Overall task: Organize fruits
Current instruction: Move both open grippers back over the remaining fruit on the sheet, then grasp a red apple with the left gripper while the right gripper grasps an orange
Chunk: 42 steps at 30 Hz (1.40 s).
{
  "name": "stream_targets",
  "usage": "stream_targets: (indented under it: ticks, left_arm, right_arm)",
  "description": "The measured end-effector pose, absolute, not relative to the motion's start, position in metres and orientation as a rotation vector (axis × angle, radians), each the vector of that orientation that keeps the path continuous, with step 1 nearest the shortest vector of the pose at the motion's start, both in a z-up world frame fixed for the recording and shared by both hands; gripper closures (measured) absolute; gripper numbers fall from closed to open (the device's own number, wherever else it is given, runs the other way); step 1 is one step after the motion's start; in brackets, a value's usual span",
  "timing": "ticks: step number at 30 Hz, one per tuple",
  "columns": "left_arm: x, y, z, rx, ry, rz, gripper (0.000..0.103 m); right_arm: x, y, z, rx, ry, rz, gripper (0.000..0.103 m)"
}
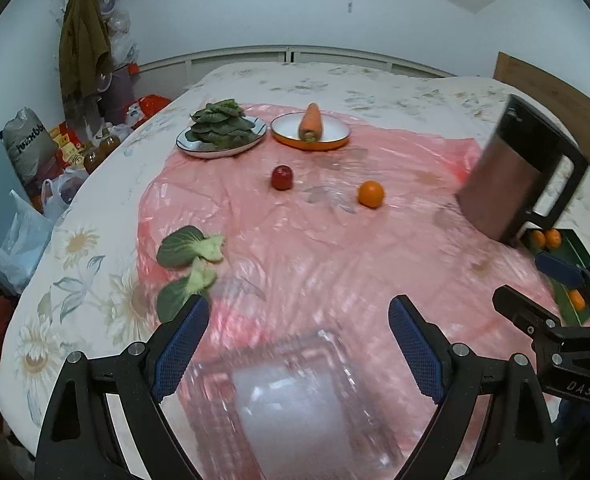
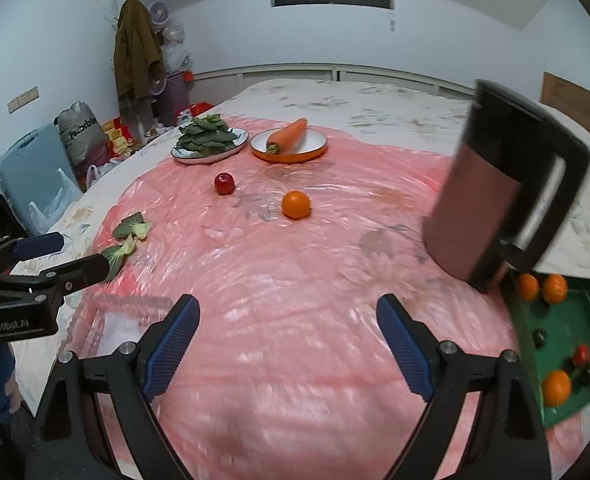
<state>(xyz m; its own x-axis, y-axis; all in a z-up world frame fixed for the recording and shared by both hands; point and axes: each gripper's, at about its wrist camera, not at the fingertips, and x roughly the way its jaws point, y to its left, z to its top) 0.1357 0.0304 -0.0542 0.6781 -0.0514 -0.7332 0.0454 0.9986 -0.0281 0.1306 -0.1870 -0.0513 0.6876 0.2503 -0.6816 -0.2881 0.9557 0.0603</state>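
Observation:
A red apple (image 1: pixel 282 177) (image 2: pixel 224 183) and an orange (image 1: pixel 371 194) (image 2: pixel 295 205) lie loose on the pink plastic sheet (image 1: pixel 295 248) (image 2: pixel 295 300). A green tray (image 2: pixel 567 344) (image 1: pixel 573 256) at the right holds several oranges and small red fruits. A clear plastic box (image 1: pixel 295 404) (image 2: pixel 111 320) sits near the front, under my left gripper (image 1: pixel 299 340). That gripper is open and empty. My right gripper (image 2: pixel 287 338) is open and empty too, over bare sheet left of the tray.
A plate of leafy greens (image 1: pixel 221 132) (image 2: pixel 209 140) and an orange-rimmed dish with a carrot (image 1: pixel 311 126) (image 2: pixel 289 140) stand at the back. Loose leaves (image 1: pixel 191 256) (image 2: pixel 129 240) lie at the left. A tall brown jug (image 1: pixel 511 176) (image 2: pixel 491 192) stands by the tray. Bags and clutter fill the floor at left.

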Motion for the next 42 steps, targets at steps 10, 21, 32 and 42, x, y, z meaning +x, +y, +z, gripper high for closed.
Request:
stream_targets:
  ticks: [10, 21, 32, 42]
  left_arm:
    - [0.234, 0.048, -0.064, -0.003, 0.875, -0.043, 0.015]
    - [0.319, 0.040, -0.098, 0.011, 0.920, -0.057, 0.022]
    - [0.377, 0.034, -0.130, 0.046, 0.956, -0.030, 0.028]
    - [0.390, 0.041, -0.152, 0.020, 0.998, -0.017, 0.048]
  right_arm:
    - [0.221, -0.171, -0.077, -0.022, 0.783, 0.377, 0.000]
    - [0.301, -0.164, -0.107, -0.061, 0.799, 0.440, 0.000]
    - [0.357, -0.153, -0.142, -0.079, 0.870, 0.484, 0.007]
    - [0.373, -0.139, -0.160, -0.122, 0.932, 0.484, 0.045]
